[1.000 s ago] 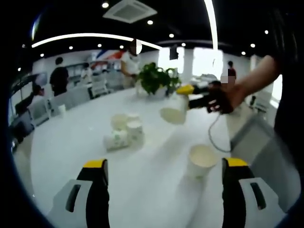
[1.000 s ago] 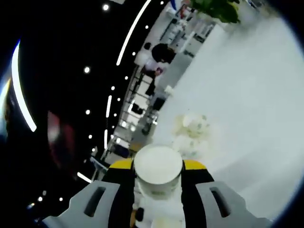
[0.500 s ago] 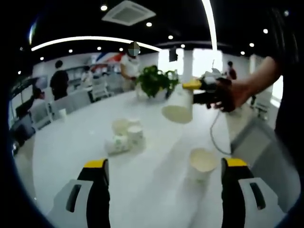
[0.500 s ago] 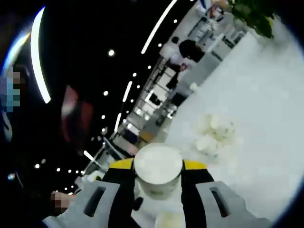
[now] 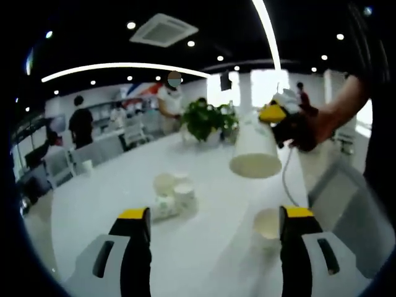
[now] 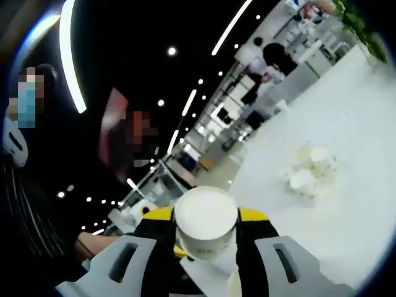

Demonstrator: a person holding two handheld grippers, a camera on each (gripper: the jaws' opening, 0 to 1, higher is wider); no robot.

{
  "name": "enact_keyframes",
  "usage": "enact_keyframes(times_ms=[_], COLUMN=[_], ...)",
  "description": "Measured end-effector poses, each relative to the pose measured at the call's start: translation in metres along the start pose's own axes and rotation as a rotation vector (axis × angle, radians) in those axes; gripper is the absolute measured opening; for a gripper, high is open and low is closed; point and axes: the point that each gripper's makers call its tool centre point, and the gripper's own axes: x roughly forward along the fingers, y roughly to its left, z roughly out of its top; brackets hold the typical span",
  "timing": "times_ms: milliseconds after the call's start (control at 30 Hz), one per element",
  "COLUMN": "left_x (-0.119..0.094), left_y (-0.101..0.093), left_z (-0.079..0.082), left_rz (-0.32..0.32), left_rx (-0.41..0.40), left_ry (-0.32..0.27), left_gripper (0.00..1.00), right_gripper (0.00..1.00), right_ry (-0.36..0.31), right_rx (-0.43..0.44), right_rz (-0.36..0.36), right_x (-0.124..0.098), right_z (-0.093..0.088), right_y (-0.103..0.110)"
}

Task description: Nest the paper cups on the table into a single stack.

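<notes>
Thin white paper, so light and easily crushed: a held cup [image 5: 255, 150] clamped between the jaws of the right gripper [image 5: 275, 117], carried in the air above a white table [image 5: 111, 198], mouth down and tilted. Same cup [image 6: 206, 221] seen bottom-first in the right gripper view, pinched by its sidewall between yellow-tipped jaws. Below it on the table, an upright cup [image 5: 267, 224] just beside the right jaw of the left gripper [image 5: 209, 218], mouth open upward. Further off, a cluster of cups [image 5: 172, 193], one apparently lying on its side; also seen small in the right gripper view [image 6: 309, 169]. Left gripper spread wide, holding nothing, low over the table.

Best taken by the sidewall near the rim, where the rolled edge stiffens the paper; squeezed lightly, since the wall likely buckles. Probably prone to tipping or sliding on the smooth top when nudged. Potted plant [image 5: 206, 117] at the far end.
</notes>
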Motion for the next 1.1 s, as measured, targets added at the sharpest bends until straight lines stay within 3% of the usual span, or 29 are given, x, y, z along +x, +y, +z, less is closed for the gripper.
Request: enact_keyframes(times_ms=[133,433,700,933,1100], left_x=[0.004,0.012,0.014,0.013,0.013], left_y=[-0.006,-0.026,-0.034,-0.037,-0.048], left_z=[0.001,0.015,0.019,0.017,0.022], left_rz=[-0.006,-0.051,-0.065,-0.093,-0.132], left_rx=[0.009,0.123,0.124,0.138,0.189], left_ry=[-0.012,-0.048,-0.074,-0.066,-0.088], left_gripper=[0.77,0.55,0.47,0.26,0.24], right_gripper=[0.34,0.34,0.34,0.34,0.34], right_ry=[0.021,0.051,0.080,0.101,0.115], right_rx=[0.002,0.009,0.017,0.026,0.033], right_rz=[0.014,0.043,0.051,0.046,0.047], right_x=[0.002,0.009,0.012,0.012,0.014], right_z=[-0.007,-0.016,-0.025,-0.031,-0.037], right_y=[0.005,0.013,0.015,0.013,0.013])
